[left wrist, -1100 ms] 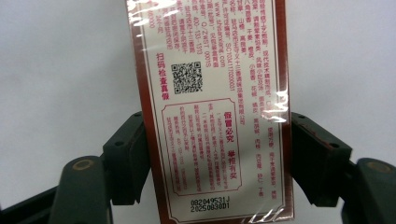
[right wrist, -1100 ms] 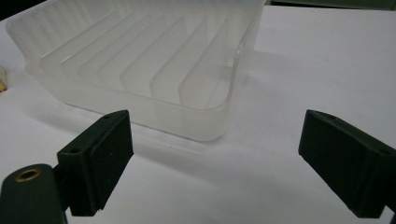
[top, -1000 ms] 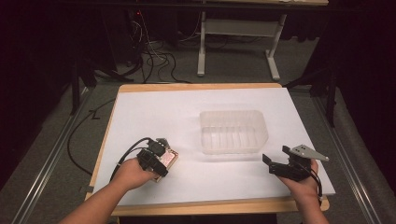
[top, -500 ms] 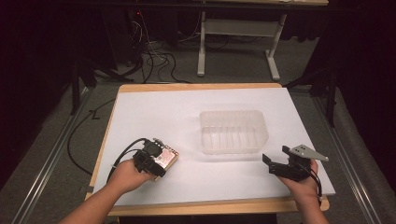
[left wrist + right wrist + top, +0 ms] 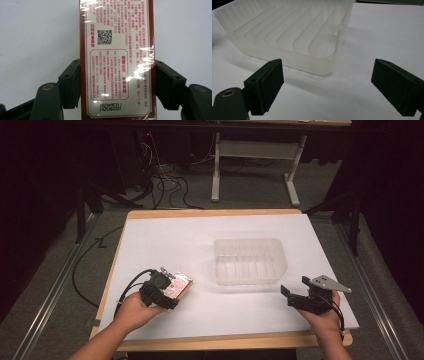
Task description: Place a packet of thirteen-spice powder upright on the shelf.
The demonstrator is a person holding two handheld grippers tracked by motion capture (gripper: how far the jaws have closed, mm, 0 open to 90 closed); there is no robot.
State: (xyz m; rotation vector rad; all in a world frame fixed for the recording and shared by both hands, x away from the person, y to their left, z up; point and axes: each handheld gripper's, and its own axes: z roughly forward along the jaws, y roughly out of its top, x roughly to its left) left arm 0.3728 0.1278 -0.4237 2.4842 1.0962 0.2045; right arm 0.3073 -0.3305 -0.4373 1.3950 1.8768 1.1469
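My left hand-held gripper [image 5: 117, 82] pinches the printed packet [image 5: 117, 57] by its sides on the white tabletop [image 5: 165, 240]; my right hand-held gripper [image 5: 327, 87] stands spread, empty, near the clear tray [image 5: 287, 32].

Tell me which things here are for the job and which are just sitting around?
For the job:
left gripper, shut on the wrapped box
clear ribbed tray
right gripper, open, facing the tray

Just around:
white table cover
cables on the floor
grey stand behind the table
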